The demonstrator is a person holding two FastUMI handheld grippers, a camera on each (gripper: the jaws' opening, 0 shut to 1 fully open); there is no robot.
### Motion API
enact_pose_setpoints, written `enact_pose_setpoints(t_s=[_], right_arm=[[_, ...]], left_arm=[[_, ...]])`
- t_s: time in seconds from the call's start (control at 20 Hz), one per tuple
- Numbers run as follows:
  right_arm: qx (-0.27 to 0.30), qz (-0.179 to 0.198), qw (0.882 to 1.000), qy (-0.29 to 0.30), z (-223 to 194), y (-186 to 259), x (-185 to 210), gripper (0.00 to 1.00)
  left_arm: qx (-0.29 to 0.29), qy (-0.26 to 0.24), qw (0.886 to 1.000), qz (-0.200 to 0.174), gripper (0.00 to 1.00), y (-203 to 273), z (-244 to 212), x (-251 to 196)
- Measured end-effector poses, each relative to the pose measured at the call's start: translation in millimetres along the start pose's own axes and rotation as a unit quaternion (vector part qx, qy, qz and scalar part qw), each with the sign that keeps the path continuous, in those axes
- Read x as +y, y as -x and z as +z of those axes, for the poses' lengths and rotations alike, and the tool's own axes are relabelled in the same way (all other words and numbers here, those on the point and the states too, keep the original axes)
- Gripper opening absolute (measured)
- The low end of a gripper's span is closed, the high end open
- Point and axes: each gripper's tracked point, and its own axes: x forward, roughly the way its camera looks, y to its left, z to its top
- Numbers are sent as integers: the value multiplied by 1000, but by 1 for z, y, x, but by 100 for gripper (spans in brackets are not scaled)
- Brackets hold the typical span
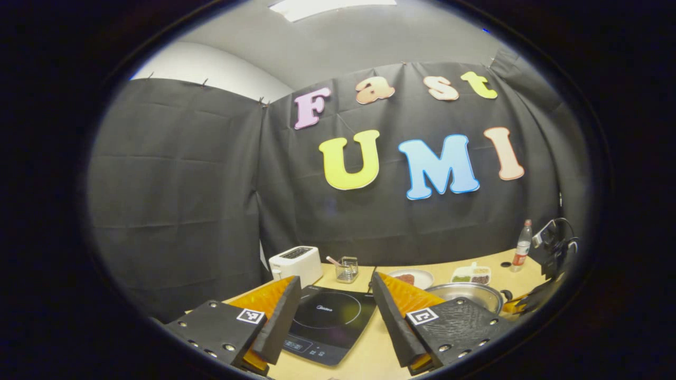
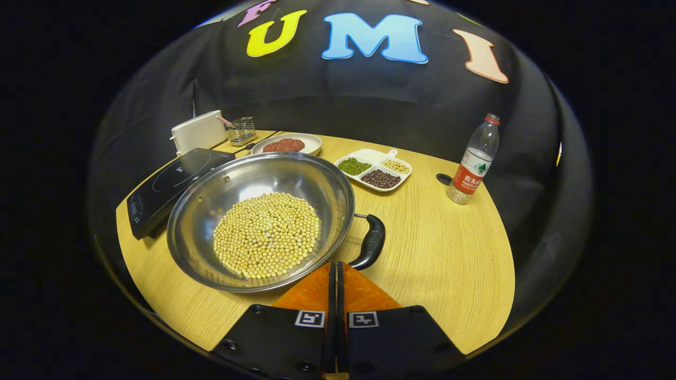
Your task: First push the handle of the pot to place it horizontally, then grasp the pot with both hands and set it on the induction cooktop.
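The big round shiny metal pot [image 2: 261, 221] sits on the round light wood table [image 2: 449, 264], w/ lots of small yellow beans [image 2: 266, 235] in the bottom. The flat black induction cooktop [image 2: 171, 184] is right by the pot's left side; the pot rim hangs a bit over its edge. The pot's black curved handle [image 2: 371, 241] sticks out on the right side of the pot, angled toward the front.

Right claw [image 2: 335, 269] is shut tight, fingers together, nothing between them. Its tip is just beside the low end of the handle, at the pot's front rim; can't tell if it touches.

Left claw [image 1: 338, 287] is wide apart & holds nothing, up over the cooktop's near side.

Behind the pot: a white plate w/ red stuff [image 2: 286, 144] & a white split tray of beans [image 2: 374, 170]. Back left of the pot: a white toaster [image 2: 198, 132] & a small wire basket [image 2: 242, 131]. Far right of the pot stands a clear plastic bottle w/ red label [image 2: 472, 161].
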Motion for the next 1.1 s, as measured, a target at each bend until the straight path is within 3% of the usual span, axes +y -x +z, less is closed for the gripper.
enact_pose_setpoints(t_s=[0.25,0.35,0.45,0.5,0.55,0.85,0.9,0.95,1.1], right_arm=[[-43,-16,999,-20,19,25,-7,4],[-64,-24,997,-34,28,37,-11,12],[-89,-33,994,-49,39,49,-10,57],[-99,-41,993,-54,44,55,-12,84],[-110,-54,991,-58,50,60,-15,96],[-141,-105,980,-92,70,74,-18,98],[-140,-111,979,-97,70,72,-18,98],[-137,-116,979,-100,70,71,-18,98],[-128,-124,978,-107,68,62,-16,98]], left_arm=[[2,-6,1000,-25,82,-19,-7,-15],[-1,-2,999,-41,80,-31,-8,-19],[4,6,998,-59,80,-45,-14,-22],[7,9,997,-71,80,-53,-16,-25],[9,11,996,-84,80,-61,-20,-28],[60,26,983,-173,80,-106,-56,-59],[68,29,980,-183,85,-112,-62,-64],[76,32,978,-191,80,-119,-69,-68],[107,37,971,-213,80,-135,-94,-83]])
